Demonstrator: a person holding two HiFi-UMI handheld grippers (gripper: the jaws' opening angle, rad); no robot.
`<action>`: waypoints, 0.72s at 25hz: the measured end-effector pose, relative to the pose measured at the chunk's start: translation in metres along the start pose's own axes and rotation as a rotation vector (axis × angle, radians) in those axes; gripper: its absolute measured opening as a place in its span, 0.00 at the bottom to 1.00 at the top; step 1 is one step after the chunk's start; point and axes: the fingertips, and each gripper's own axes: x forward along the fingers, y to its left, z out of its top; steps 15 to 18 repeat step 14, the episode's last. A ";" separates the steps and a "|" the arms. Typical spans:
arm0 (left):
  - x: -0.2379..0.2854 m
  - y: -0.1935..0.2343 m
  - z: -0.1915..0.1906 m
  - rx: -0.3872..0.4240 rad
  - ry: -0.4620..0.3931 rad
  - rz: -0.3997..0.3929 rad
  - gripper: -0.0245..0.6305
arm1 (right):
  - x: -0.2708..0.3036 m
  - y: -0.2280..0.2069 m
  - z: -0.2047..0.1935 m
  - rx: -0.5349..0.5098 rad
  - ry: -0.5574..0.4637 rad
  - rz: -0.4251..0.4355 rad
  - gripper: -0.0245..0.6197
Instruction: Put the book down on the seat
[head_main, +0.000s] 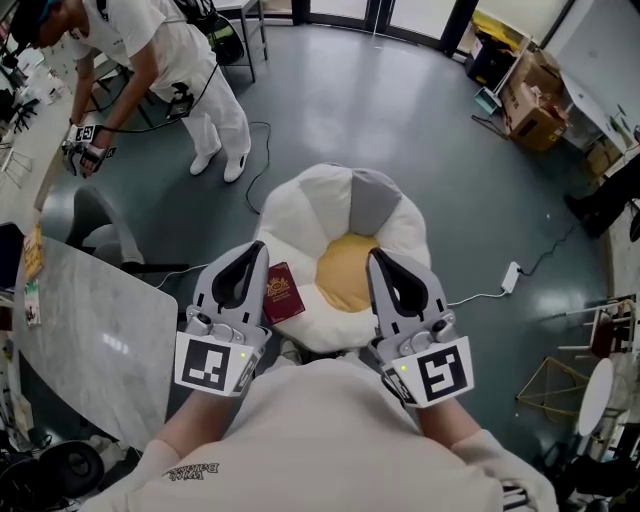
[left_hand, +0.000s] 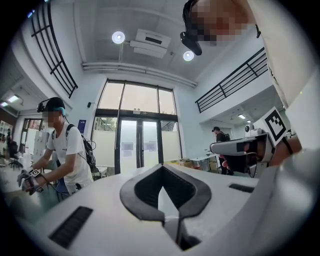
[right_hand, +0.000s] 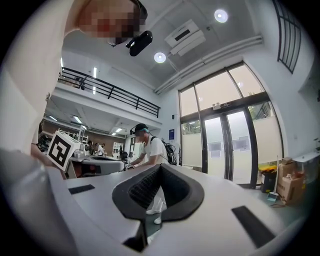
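Note:
A dark red book (head_main: 283, 292) lies on the left side of the white flower-shaped seat (head_main: 300, 205), beside its yellow centre, and nothing holds it. My left gripper (head_main: 252, 250) is raised close to my chest, just left of the book and above it, jaws shut and empty. My right gripper (head_main: 381, 258) is level with it over the seat's right side, also shut and empty. The left gripper view shows the left gripper (left_hand: 161, 167) pointing at glass doors, with no book in sight. My right gripper (right_hand: 161, 167) likewise points into the room.
A marble table (head_main: 90, 330) stands at my left, with a grey chair (head_main: 95, 215) behind it. A person in white (head_main: 170, 60) bends over a bench at the far left. A power strip (head_main: 510, 277) with its cable lies right of the seat. Cardboard boxes (head_main: 535, 110) stand at the far right.

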 end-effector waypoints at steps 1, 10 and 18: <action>0.001 0.000 0.001 0.000 0.000 0.000 0.04 | 0.001 -0.001 0.000 -0.002 0.002 0.002 0.04; 0.009 -0.008 0.013 0.022 -0.006 -0.001 0.04 | 0.002 -0.012 0.000 -0.023 0.015 0.006 0.04; 0.014 -0.010 0.010 0.030 -0.010 0.006 0.04 | 0.002 -0.020 -0.005 -0.014 0.010 0.003 0.04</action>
